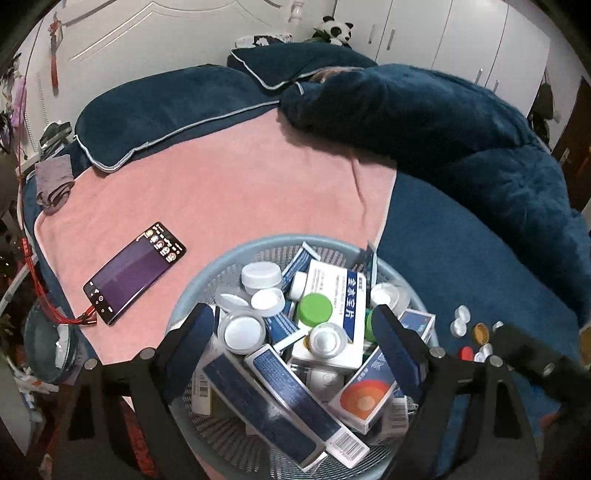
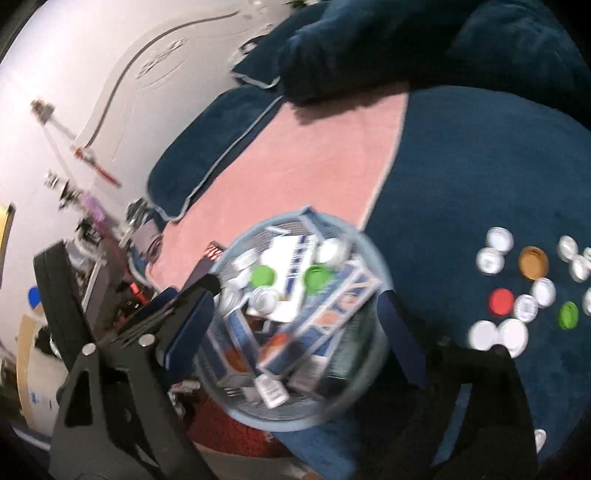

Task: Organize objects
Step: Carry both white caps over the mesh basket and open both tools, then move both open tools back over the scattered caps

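A light blue mesh basket (image 1: 199,277) (image 2: 280,424) stands on the bed, filled with medicine boxes, white bottles and lids. A white box with a blue stripe (image 1: 332,295) and a green cap (image 1: 314,310) lie on top of the pile. My left gripper (image 1: 295,339) hangs open over the basket, with nothing between its fingers. My right gripper (image 2: 295,328) is open above the same basket and also empty; this view is blurred. Several loose bottle caps (image 2: 517,295) (image 1: 472,339), white, red, green and gold, lie on the blue bedspread to the right of the basket.
A phone (image 1: 135,273) with a red cable lies on the pink towel (image 1: 240,184) left of the basket. Dark blue pillows (image 1: 159,118) and a bunched quilt (image 1: 443,122) fill the far side. A panda toy (image 1: 336,31) sits by the white wardrobe.
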Available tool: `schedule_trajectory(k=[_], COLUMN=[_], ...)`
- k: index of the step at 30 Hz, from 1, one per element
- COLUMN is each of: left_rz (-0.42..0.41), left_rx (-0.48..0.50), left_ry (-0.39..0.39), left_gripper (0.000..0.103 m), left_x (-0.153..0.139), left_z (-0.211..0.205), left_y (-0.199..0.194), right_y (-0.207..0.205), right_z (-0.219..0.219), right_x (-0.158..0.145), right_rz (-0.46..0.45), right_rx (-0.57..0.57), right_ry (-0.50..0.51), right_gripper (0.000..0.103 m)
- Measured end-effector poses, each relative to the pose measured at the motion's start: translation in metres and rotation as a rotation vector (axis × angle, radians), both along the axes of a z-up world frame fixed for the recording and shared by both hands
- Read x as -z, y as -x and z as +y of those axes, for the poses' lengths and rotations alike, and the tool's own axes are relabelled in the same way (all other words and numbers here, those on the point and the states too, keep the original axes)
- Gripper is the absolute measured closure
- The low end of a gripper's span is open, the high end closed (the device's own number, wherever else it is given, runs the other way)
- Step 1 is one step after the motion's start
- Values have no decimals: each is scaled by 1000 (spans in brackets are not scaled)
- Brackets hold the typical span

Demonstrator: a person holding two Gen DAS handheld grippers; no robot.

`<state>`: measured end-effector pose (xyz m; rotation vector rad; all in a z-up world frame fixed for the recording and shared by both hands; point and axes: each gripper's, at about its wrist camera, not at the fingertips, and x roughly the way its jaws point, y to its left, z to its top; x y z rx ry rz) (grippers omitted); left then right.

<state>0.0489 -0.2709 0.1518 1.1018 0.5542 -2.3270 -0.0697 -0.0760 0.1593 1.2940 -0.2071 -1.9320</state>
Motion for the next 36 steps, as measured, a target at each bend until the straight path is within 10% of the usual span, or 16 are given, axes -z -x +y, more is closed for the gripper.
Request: schedule_trajectory(k=[22, 36], left_rz=[-14, -103], left_rx=[223, 462], left_ry=[55, -6], left_gripper=[5, 5], left_x=[-7, 21], left_z=[90, 191], left_y=[37, 81], right_y=[21, 75], right_z=[103, 279], right_x=[28, 67], right_rz=[74, 23], right_rx=[208, 480], right_ry=[-256, -486], right_gripper=[0, 0])
